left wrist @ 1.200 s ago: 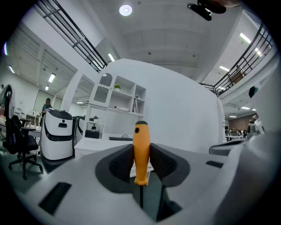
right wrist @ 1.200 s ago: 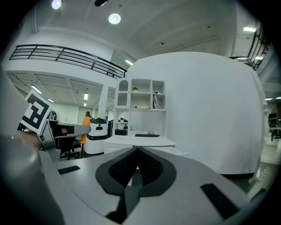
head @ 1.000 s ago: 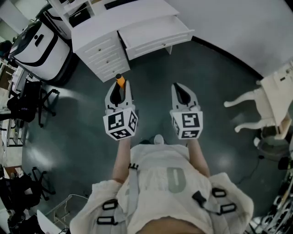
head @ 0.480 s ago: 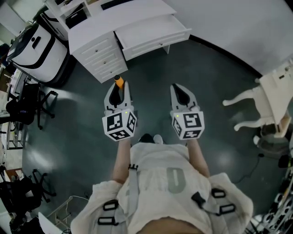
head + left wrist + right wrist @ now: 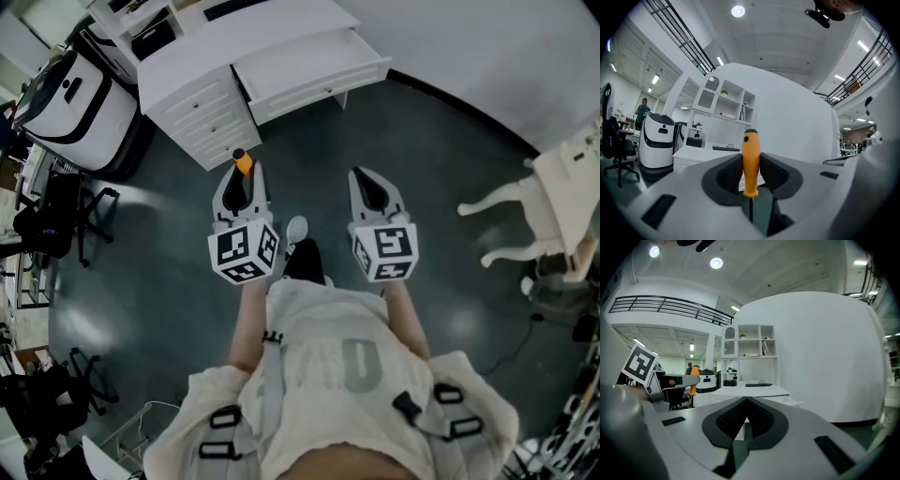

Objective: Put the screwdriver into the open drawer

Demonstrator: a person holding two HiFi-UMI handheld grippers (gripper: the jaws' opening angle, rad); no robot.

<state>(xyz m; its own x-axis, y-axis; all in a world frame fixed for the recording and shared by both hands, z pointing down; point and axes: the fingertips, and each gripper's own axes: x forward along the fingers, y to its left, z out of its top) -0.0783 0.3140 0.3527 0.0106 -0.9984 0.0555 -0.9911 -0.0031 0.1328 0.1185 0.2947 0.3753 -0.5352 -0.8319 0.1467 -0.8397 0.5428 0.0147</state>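
While the person stands facing a white surface (image 5: 234, 42) w/ its drawer (image 5: 323, 90) pulled out, the L gripper (image 5: 243, 181) pinches the screwdriver (image 5: 751, 159) by its orange handle. The handle points up & the shaft hangs down btwn the jaws. R gripper (image 5: 746, 401) is pressed together w/ nothing in it, held beside the L one. Both hover over dark floor (image 5: 309, 150), well apart from the drawer.

Step in hand, as I read it: carrying the tool toward the drawer. Pickup looks done; drop-off not yet begun. Next move prob. calls for closing the gap, bringing the L gripper over the drawer's open top, lowering or tipping the tool so it lies inside, then spreading the jaws.

Vs. a sec ago: a shoe (image 5: 296, 230) & dark trouser leg now show btwn the grippers, mid-step forward. Surface & drawer sit slightly further left in view. Grip on the screwdriver is unchanged.
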